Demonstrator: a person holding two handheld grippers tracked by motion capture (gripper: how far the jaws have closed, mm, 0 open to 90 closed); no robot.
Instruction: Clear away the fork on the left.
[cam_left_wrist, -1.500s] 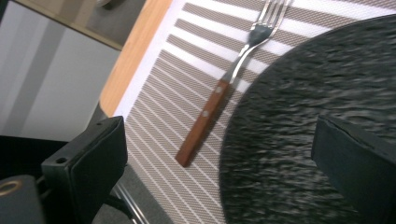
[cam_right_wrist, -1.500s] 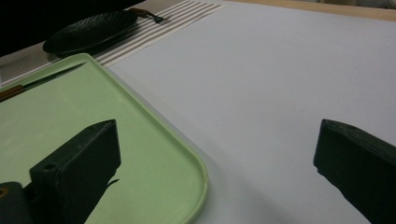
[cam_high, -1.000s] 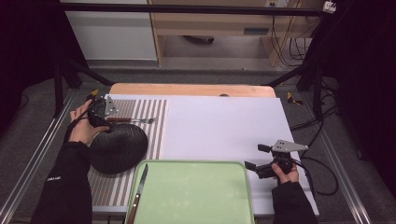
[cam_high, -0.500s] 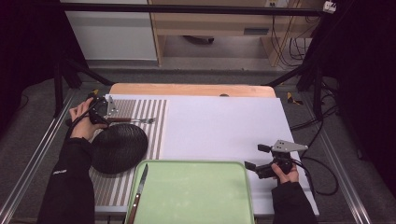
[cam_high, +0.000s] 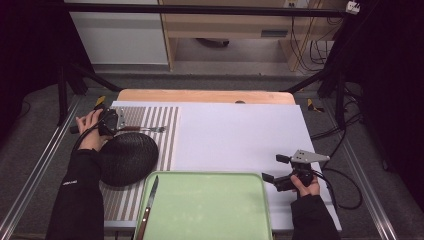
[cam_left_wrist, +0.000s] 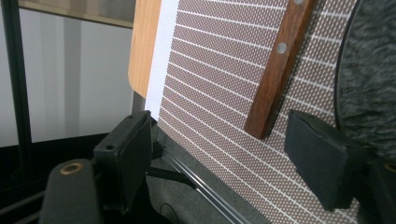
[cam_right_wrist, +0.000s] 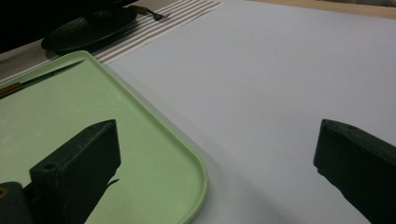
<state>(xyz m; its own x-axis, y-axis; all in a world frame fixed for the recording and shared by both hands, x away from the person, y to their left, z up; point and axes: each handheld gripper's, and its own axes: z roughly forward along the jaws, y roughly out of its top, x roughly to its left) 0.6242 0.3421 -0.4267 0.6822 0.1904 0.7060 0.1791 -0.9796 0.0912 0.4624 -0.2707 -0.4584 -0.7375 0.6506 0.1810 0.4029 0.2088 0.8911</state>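
Observation:
A fork (cam_high: 145, 129) with a wooden handle (cam_left_wrist: 279, 65) lies on the striped placemat (cam_high: 167, 142), just beyond a black plate (cam_high: 127, 159). My left gripper (cam_high: 117, 126) is low over the mat at the handle's end. Its jaws have just been closing, and in the left gripper view (cam_left_wrist: 219, 127) the handle's tip lies between the pads, which do not touch it. My right gripper (cam_high: 274, 168) rests open on the white sheet at the right of the green tray (cam_high: 215, 210), with nothing between its jaws (cam_right_wrist: 218, 126).
A wooden-handled knife (cam_high: 148, 204) lies along the tray's left edge. The plate's rim (cam_left_wrist: 369, 79) is close beside my left gripper's right jaw. The white sheet (cam_high: 235, 135) covers the table's middle, and a wooden edge (cam_high: 200, 96) runs along the back.
My left gripper has sunk a little toward the mat at the fork's handle, and its jaws have narrowed. The right hand has kept still.

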